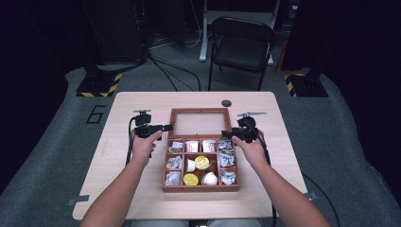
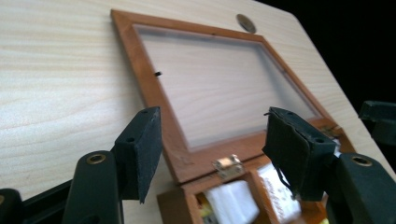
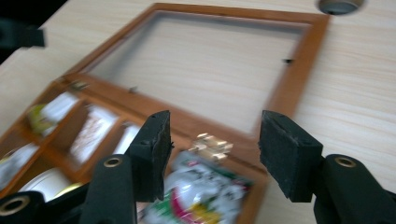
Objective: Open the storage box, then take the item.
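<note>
An open wooden box (image 1: 200, 188) sits mid-table, its compartments holding white sachets, printed packets and small cups, two with gold lids (image 1: 202, 162). Its glass-paned lid (image 1: 198, 110) lies folded back flat on the table behind it. My left gripper (image 1: 165, 126) hovers at the lid's left edge near the hinge, open, with nothing between its pads. In the left gripper view, the lid frame (image 2: 149, 88) and a brass hinge (image 2: 228, 164) lie beyond the left gripper (image 2: 215, 126). My right gripper (image 1: 228, 134) hovers over the box's back right corner, open and empty (image 3: 215, 135), above a printed packet (image 3: 201, 196).
A small dark round disc (image 1: 226, 103) sits on the light wooden table (image 1: 118, 184) behind the lid. A black folding chair (image 1: 241, 42) stands beyond the far edge. Bare tabletop lies to the left and right of the box.
</note>
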A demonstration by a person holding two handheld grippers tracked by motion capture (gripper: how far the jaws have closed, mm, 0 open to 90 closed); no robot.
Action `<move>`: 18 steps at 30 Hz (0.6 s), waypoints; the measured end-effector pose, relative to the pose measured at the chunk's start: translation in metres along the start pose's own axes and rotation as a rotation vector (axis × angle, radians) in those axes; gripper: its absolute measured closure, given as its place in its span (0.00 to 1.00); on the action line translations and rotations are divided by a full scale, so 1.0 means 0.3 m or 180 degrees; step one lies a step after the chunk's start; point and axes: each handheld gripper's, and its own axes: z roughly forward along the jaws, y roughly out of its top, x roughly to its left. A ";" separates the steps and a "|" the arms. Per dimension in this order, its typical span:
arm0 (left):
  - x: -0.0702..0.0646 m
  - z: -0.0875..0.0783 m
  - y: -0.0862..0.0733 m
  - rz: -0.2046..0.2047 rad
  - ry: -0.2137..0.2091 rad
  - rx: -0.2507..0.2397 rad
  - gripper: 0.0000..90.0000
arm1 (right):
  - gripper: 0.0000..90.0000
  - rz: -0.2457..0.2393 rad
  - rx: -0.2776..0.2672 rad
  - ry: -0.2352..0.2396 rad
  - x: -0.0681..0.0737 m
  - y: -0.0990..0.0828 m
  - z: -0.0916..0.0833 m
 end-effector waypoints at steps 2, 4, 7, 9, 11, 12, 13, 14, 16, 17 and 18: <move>-0.013 -0.018 -0.003 0.0112 -0.0003 0.0042 0.41 | 0.48 -0.0179 -0.0043 0.0027 0.042 -0.012 -0.022; -0.023 -0.033 -0.008 0.0155 0.0015 0.0030 0.41 | 0.47 -0.0277 -0.0032 0.0048 0.073 -0.018 -0.032; -0.034 -0.046 -0.015 0.0191 -0.0007 0.0032 0.41 | 0.43 -0.0339 0.0045 0.0070 0.096 -0.022 -0.033; -0.045 -0.053 -0.021 0.0229 0.0031 0.0041 0.41 | 0.44 -0.0445 0.0073 0.0099 0.125 -0.034 -0.032; -0.051 -0.062 -0.024 0.0262 0.0034 0.0036 0.41 | 0.44 -0.0472 0.0071 0.0080 0.132 -0.037 -0.031; -0.055 -0.066 -0.024 0.0274 0.0053 0.0029 0.41 | 0.45 -0.0488 0.0078 0.0088 0.142 -0.044 -0.031; -0.061 -0.071 -0.027 0.0318 0.0088 0.0022 0.41 | 0.47 -0.0503 0.0088 0.0127 0.157 -0.054 -0.028; -0.064 -0.074 -0.029 0.0323 0.0088 0.0028 0.41 | 0.48 -0.0527 0.0093 0.0147 0.163 -0.058 -0.026; -0.068 -0.082 -0.032 0.0326 0.0074 0.0042 0.42 | 0.49 -0.0615 0.0109 0.0144 0.179 -0.065 -0.024; -0.068 -0.082 -0.032 0.0326 0.0074 0.0042 0.42 | 0.50 -0.0636 0.0114 0.0164 0.186 -0.070 -0.024; -0.073 -0.085 -0.037 0.0317 0.0058 0.0017 0.42 | 0.51 -0.0633 0.0117 0.0187 0.194 -0.076 -0.024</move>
